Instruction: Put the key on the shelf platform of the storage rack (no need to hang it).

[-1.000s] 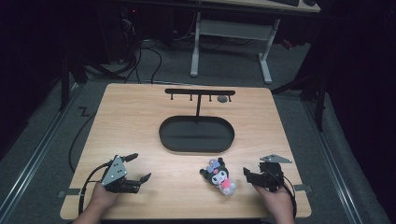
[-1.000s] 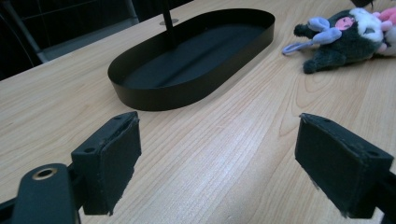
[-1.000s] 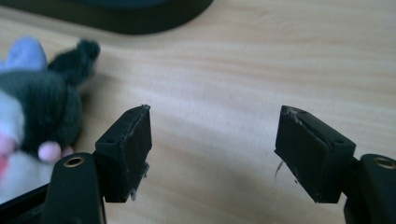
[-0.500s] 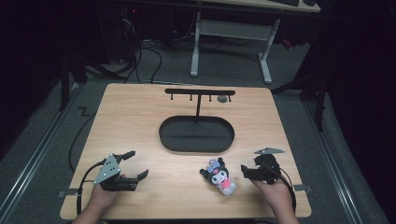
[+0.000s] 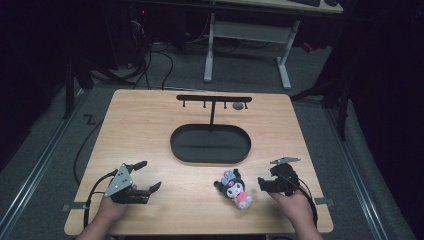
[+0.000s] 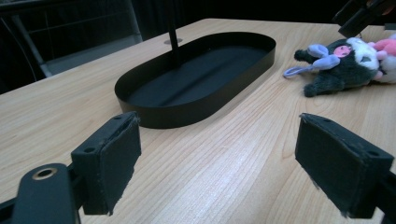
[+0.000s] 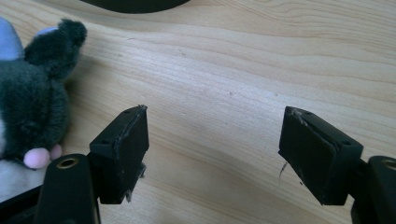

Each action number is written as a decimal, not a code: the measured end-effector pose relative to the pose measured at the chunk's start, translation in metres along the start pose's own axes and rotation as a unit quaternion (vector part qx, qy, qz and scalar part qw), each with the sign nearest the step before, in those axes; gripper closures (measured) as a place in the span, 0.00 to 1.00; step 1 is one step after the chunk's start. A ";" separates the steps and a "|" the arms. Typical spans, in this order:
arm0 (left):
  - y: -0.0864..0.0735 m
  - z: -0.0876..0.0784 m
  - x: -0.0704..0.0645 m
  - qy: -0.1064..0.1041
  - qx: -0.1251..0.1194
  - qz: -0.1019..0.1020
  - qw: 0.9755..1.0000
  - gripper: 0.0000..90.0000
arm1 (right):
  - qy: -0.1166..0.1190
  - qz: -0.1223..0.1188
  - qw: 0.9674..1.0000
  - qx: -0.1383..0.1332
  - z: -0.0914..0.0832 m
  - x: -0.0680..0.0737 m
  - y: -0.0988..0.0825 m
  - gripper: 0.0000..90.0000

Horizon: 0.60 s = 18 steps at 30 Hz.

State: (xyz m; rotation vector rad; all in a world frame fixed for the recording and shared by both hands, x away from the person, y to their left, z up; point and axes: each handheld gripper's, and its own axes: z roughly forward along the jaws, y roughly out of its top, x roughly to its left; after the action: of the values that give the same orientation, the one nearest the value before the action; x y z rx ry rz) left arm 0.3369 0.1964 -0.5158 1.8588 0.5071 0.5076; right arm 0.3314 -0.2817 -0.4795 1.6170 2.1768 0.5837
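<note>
A small plush toy (image 5: 235, 189), dark grey with a white face and a pink body, lies on the wooden table near the front edge. It also lies in the left gripper view (image 6: 345, 60) and at the left of the right gripper view (image 7: 28, 112). My right gripper (image 5: 263, 181) sits just right of the toy, apart from it. Its jaws (image 7: 212, 149) have just been opening and stand open over bare wood, with nothing between them. My left gripper (image 5: 151, 174) rests at the front left, open and empty (image 6: 217, 163).
A black oval tray (image 5: 172, 142) sits mid-table, with a thin T-shaped rack (image 5: 214, 98) of small hooks rising at its far side. In the left gripper view the tray (image 6: 187, 116) lies ahead. Bare wood separates the tray from both grippers.
My right hand has shifted a little to the left and away from the front edge, nearer the toy. The left hand and the toy have stayed put.
</note>
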 end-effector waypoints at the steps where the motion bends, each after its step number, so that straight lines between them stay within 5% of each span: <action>1: 0.002 0.002 0.000 -0.012 0.018 0.007 1.000 0.17 | 0.001 -0.001 1.000 0.001 -0.001 0.001 0.001 0.27; 4: 0.001 0.010 -0.004 -0.032 0.049 0.028 0.998 0.17 | -0.003 -0.003 1.000 0.003 -0.002 0.001 0.003 0.27; 7: 0.001 0.011 -0.007 -0.032 0.053 0.039 0.997 0.17 | -0.005 -0.001 1.000 0.005 -0.001 0.000 0.005 0.27; 13: -0.001 0.007 -0.001 -0.028 0.038 0.006 0.999 0.17 | -0.006 -0.020 1.000 0.017 -0.004 0.004 0.006 0.27; 18: -0.001 0.008 -0.002 -0.024 0.039 0.007 0.999 0.17 | -0.007 -0.043 0.998 0.053 -0.007 0.006 0.006 0.27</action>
State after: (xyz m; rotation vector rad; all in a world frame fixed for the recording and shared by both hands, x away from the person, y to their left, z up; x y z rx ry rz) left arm 0.3398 0.1899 -0.5189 1.9460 0.4887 0.4568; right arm 0.3308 -0.2747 -0.4707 1.5655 2.2881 0.4383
